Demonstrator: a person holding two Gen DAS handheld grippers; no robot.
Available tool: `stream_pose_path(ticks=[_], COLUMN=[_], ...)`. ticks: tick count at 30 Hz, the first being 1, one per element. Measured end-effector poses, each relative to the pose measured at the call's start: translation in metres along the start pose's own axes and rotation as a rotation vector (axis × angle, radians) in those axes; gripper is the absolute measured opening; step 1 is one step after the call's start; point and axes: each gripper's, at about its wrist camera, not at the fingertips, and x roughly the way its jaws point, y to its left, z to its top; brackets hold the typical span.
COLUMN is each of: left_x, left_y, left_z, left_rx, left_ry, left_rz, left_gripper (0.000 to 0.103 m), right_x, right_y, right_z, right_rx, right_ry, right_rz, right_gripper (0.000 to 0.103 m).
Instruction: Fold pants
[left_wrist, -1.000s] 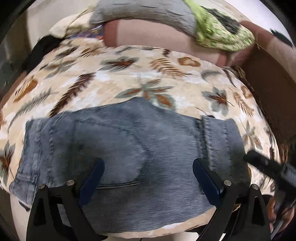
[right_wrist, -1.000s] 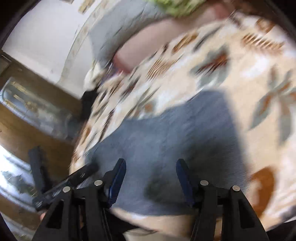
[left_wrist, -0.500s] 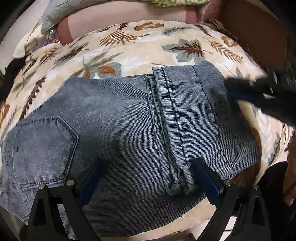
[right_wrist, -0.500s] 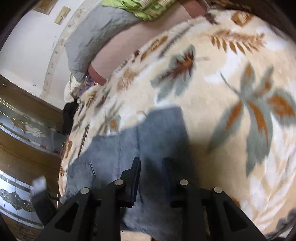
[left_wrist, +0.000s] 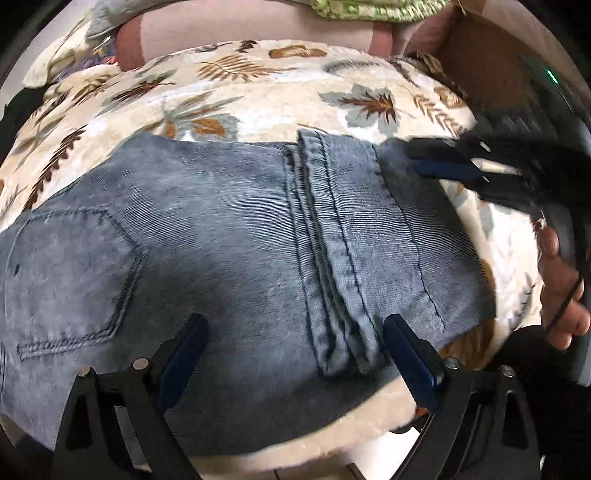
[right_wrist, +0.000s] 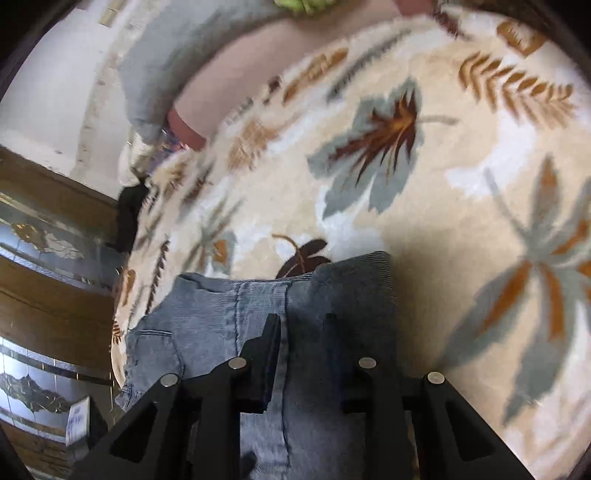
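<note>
Blue denim pants (left_wrist: 207, 229) lie folded across a leaf-patterned blanket (left_wrist: 258, 96), with a back pocket at the left and the stacked leg hems (left_wrist: 332, 258) right of the middle. My left gripper (left_wrist: 293, 325) hovers open over the near edge, its fingers wide apart either side of the hems. My right gripper (left_wrist: 436, 162) reaches in from the right at the pants' far right corner. In the right wrist view its jaws stand narrow, and the right gripper (right_wrist: 299, 321) is shut on the denim (right_wrist: 207, 310) running between them. A person's hand (left_wrist: 557, 295) holds its handle.
A pink pillow (left_wrist: 240, 33), a grey pillow and a green cloth (left_wrist: 369, 7) lie at the far end of the bed. A brown wooden board (left_wrist: 480, 66) stands at the back right. Wood and mirrored panelling (right_wrist: 44, 288) runs beside the bed's left side.
My left gripper has moved right and lower, from over the pocket to over the hems. My right gripper's jaws have narrowed from wide apart onto the pants' right corner.
</note>
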Motion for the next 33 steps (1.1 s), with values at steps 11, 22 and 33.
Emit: stream_pose_path(ticks=[11,22,33], left_x=[-0.093,-0.117,-0.082], left_y=[0.09,0.26,0.319], left_z=[-0.02,-0.052,-0.05], left_rx=[-0.138,-0.563,-0.77], left_ry=[-0.199,-0.165,-0.046], left_rz=[0.242,0.373,0.298], left_gripper=[0.095,0.095,0.095], right_x=[-0.013,0.026,0.025], right_y=[0.019,0.031,0.019], right_z=[-0.062,-0.075,-0.07], right_rx=[-0.072,-0.152,-0.092], right_ry=[-0.007,0.068,0.084], right_rz=[0.096,0.012,0.08], right_gripper=[0.027,0.047,0.047])
